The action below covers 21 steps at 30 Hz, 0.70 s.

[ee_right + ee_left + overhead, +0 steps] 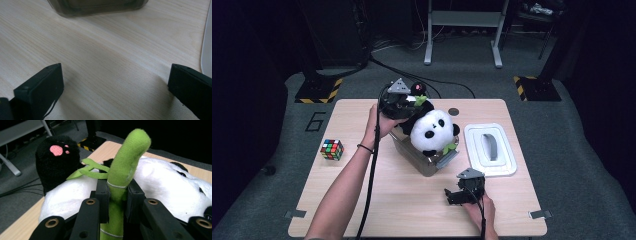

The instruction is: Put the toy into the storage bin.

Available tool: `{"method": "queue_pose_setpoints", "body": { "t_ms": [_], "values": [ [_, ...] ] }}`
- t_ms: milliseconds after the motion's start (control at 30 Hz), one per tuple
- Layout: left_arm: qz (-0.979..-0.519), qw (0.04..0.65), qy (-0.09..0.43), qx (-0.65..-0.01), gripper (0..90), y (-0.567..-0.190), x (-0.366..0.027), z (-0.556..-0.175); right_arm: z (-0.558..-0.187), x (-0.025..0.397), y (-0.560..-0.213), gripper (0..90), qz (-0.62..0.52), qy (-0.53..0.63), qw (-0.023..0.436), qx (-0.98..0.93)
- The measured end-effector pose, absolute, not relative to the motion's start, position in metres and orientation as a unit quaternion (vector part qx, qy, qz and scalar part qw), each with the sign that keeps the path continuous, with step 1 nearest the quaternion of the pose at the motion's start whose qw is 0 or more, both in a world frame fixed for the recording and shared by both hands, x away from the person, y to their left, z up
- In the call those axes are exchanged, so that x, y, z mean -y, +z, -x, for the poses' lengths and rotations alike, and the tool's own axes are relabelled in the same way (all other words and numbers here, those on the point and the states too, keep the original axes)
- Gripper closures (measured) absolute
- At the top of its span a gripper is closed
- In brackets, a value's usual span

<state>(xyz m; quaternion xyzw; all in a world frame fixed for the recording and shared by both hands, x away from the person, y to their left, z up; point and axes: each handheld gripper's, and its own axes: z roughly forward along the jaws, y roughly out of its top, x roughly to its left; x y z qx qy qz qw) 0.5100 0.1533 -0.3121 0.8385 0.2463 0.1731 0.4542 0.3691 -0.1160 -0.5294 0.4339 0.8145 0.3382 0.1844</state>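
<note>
Our left gripper is clamping the green bamboo stalk of the plush panda, which is lying across the grey box at the middle of the table. Our right gripper is hovering with jaws spread wide and empty over bare wood, near the box. The white lid is lying just right of the box, and a colour cube is sitting well apart at the left.

Rubik's cube near table's left edge, white lid lying flat at right, wooden table
</note>
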Motion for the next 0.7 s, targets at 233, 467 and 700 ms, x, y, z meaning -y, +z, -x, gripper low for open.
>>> {"method": "queue_pose_setpoints", "body": {
  "t_ms": [233,467,700],
  "values": [
    [-0.845,0.442,0.157,-0.257,75.7,-0.329,-0.149,-0.518,-0.369,0.115,-0.530,0.0,-0.439,0.341,0.184,-0.811],
    [-0.844,0.434,0.146,-0.279,75.5,-0.346,-0.152,-0.526,-0.369,0.115,-0.530,0.0,-0.439,0.341,0.184,-0.810],
    [-0.844,0.425,0.139,-0.296,74.5,-0.357,-0.155,-0.533,-0.369,0.115,-0.530,0.0,-0.438,0.341,0.184,-0.811]
  ]
}}
